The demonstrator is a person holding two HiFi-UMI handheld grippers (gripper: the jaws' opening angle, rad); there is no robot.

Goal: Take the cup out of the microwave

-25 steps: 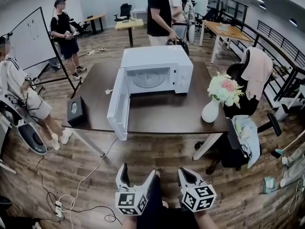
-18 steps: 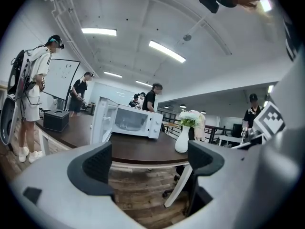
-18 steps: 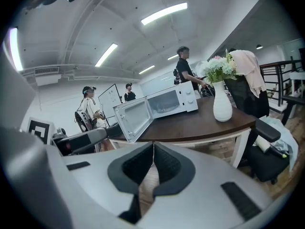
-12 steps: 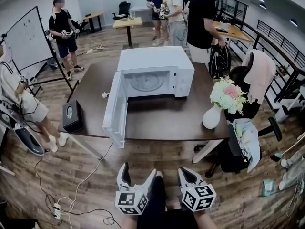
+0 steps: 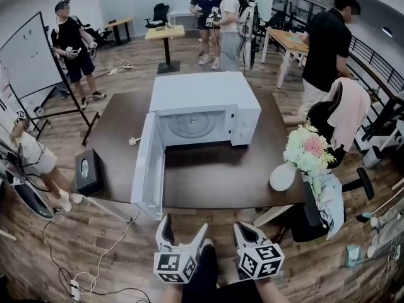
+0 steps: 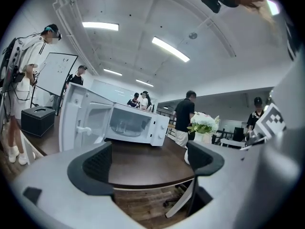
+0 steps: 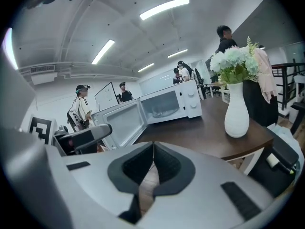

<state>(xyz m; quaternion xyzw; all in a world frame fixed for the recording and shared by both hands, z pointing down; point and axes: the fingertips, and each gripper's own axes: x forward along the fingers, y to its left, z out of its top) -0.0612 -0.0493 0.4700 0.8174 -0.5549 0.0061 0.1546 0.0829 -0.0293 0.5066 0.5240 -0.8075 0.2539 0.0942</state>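
Note:
The white microwave (image 5: 203,100) stands on the dark table (image 5: 214,182), its door (image 5: 147,169) swung open to the left. Through the opening the glass turntable (image 5: 189,124) shows. In the left gripper view a faint clear cup-like shape (image 6: 122,126) stands inside the cavity; I cannot tell more about it. Both grippers hang low in front of the table's near edge, well short of the microwave. My left gripper (image 5: 184,227) (image 6: 150,159) is open and empty. My right gripper (image 5: 248,230) (image 7: 152,152) is shut, with nothing between its pads.
A white vase (image 5: 282,176) with flowers (image 5: 309,149) stands on the table's right front corner. A black box (image 5: 87,171) sits by the left corner. A chair with draped clothes (image 5: 346,109) is at the right. Cables (image 5: 95,264) cross the floor. Several people stand around.
The view has closed in on the table, so the microwave looks nearer. A person in black walked from behind the microwave off to the right. Both grippers keep their pose.

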